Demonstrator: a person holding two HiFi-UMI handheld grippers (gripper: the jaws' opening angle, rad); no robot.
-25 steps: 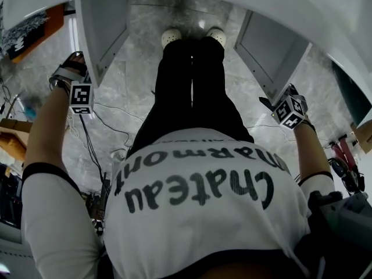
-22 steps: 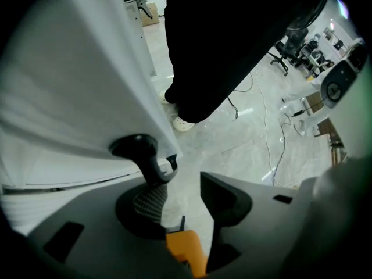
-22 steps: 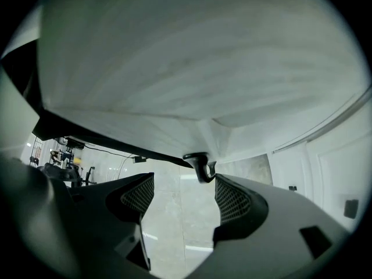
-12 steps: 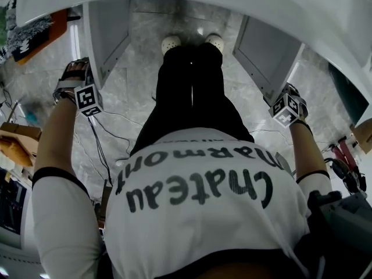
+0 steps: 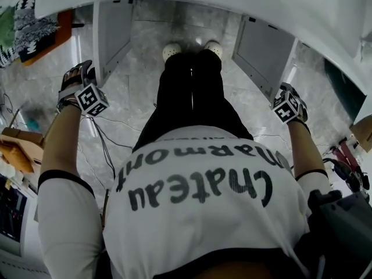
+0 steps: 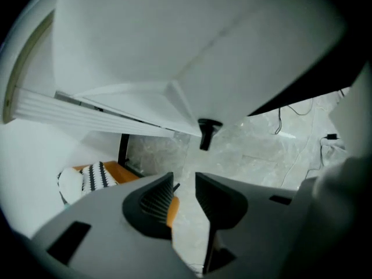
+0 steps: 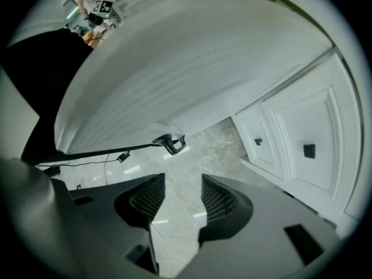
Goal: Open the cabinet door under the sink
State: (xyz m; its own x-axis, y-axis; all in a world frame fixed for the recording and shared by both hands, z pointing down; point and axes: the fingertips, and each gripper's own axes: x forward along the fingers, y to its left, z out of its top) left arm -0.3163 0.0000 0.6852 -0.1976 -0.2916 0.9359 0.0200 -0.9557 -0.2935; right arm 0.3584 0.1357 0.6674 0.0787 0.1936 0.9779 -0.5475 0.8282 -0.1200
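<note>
Over marble floor (image 5: 136,80), the left gripper (image 6: 184,182) and right gripper (image 7: 183,185), jaws just narrowed yet apart and empty, have the left door handle (image 6: 206,133) and right door handle (image 7: 170,144) just ahead, cables (image 5: 107,141) beyond.

The white T-shirt (image 5: 203,231) bears black hand-style lettering, "Chateau Marmont", seen upside down from the head view.

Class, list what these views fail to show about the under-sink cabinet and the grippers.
Cabinet interior: head view, hidden behind the counter edge above the open left door and right door.
Sink: in no view.
Fingers of left gripper and right gripper: head view, covered by marker cubes; their own views show them apart, empty, having just been closing.
Floor below the torso: head view, covered by the shirt.
</note>
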